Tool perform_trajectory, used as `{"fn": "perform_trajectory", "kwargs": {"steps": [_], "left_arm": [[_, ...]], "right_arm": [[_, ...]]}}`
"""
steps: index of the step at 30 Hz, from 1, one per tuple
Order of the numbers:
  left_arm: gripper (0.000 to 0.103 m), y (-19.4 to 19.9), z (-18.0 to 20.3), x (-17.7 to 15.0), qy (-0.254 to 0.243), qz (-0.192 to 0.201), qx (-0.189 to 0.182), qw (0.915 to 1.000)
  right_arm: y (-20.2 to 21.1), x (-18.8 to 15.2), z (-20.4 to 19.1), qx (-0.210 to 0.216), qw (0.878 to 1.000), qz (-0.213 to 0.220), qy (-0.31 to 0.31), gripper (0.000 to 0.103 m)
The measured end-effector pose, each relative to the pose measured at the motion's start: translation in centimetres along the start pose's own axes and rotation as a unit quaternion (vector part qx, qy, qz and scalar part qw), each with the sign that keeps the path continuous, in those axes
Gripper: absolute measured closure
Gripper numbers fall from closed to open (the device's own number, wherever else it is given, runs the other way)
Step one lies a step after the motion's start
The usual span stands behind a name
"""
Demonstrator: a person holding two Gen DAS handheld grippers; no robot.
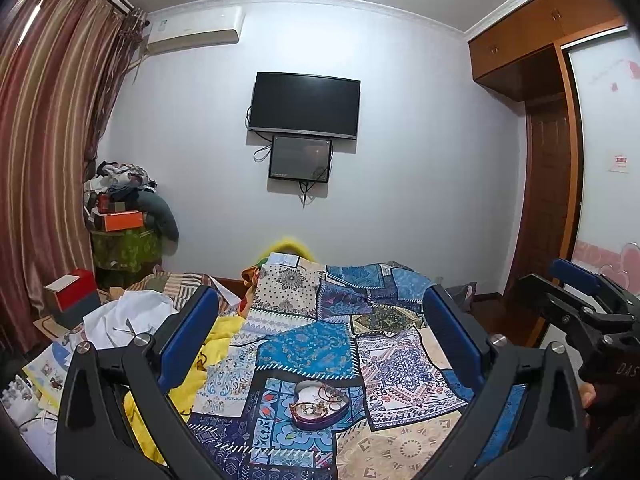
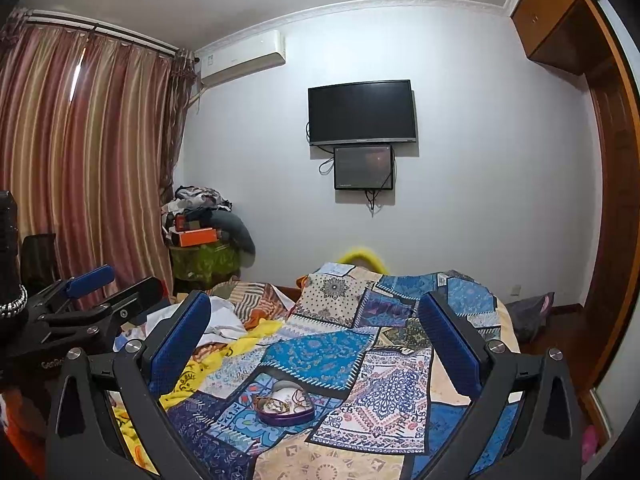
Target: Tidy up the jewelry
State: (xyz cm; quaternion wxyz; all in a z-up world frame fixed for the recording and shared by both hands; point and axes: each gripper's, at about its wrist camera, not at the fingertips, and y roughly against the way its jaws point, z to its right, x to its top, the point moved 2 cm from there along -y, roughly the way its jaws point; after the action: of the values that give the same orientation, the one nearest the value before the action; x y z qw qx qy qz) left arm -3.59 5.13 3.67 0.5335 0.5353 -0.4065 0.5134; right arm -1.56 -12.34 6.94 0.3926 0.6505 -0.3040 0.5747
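A purple heart-shaped jewelry box [image 1: 319, 406] with a white lining lies open on the patchwork bed cover [image 1: 396, 384]. Tangled gold jewelry [image 1: 326, 394] lies inside it. The box also shows in the right wrist view [image 2: 285, 405]. My left gripper [image 1: 320, 316] is open and empty, held above and behind the box. My right gripper [image 2: 314, 320] is open and empty, also above the box. The right gripper shows at the right edge of the left wrist view [image 1: 580, 300]; the left gripper shows at the left of the right wrist view [image 2: 92, 292].
Yellow cloth [image 1: 200, 364], white fabric [image 1: 132, 316] and papers [image 1: 48, 368] clutter the bed's left side. A red and grey box [image 1: 74, 296] stands at the left. A clothes pile [image 1: 124, 208] sits in the corner. A TV [image 1: 304, 104] hangs on the wall; a wardrobe [image 1: 552, 152] stands right.
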Motion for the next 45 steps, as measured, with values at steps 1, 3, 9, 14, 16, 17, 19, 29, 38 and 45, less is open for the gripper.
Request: {"fn": "perform_trajectory", "kwargs": {"steps": [1,3,9,14,16,17,19,29,38,45], "left_arm": [[0.0,-0.1,0.0,0.0,0.0,0.0,0.001,1.0],[0.0,-0.1,-0.1,0.0,0.001,-0.001,0.001,1.0],[0.0,-0.4,0.0,-0.1,0.001,-0.006,0.001,1.0],[0.0,-0.4,0.0,-0.1,0.003,-0.005,0.001,1.0],[0.0,-0.4,0.1,-0.1,0.003,-0.005,0.001,1.0],[0.0,-0.4,0.2,-0.2,0.003,-0.006,0.0,1.0],[0.0,-0.5,0.3,-0.2,0.001,-0.007,-0.001,1.0],[0.0,-0.3,0.5,-0.1,-0.001,-0.005,-0.005,1.0],[0.0,-0.3,0.6,0.1,0.0,-0.007,-0.011,0.9999],[0.0,-0.4,0.7,0.0,0.001,-0.01,-0.013,0.9999]], "right_arm": [[0.0,0.0,0.0,0.0,1.0,-0.001,0.0,0.0],[0.0,0.1,0.1,0.001,1.0,-0.002,-0.002,0.0],[0.1,0.1,0.4,0.002,1.0,-0.004,-0.005,0.0],[0.2,0.2,0.6,0.003,1.0,-0.005,-0.009,0.0],[0.3,0.2,0.7,0.003,1.0,-0.005,-0.011,0.0],[0.3,0.2,0.8,0.003,1.0,-0.005,-0.011,0.0],[0.3,0.2,0.8,0.003,1.0,-0.006,-0.012,0.0],[0.1,0.2,0.9,0.003,1.0,-0.01,-0.014,0.0],[-0.1,0.3,1.1,0.005,1.0,-0.012,-0.02,0.0],[-0.2,0.2,1.1,0.005,1.0,-0.013,-0.019,0.0]]}}
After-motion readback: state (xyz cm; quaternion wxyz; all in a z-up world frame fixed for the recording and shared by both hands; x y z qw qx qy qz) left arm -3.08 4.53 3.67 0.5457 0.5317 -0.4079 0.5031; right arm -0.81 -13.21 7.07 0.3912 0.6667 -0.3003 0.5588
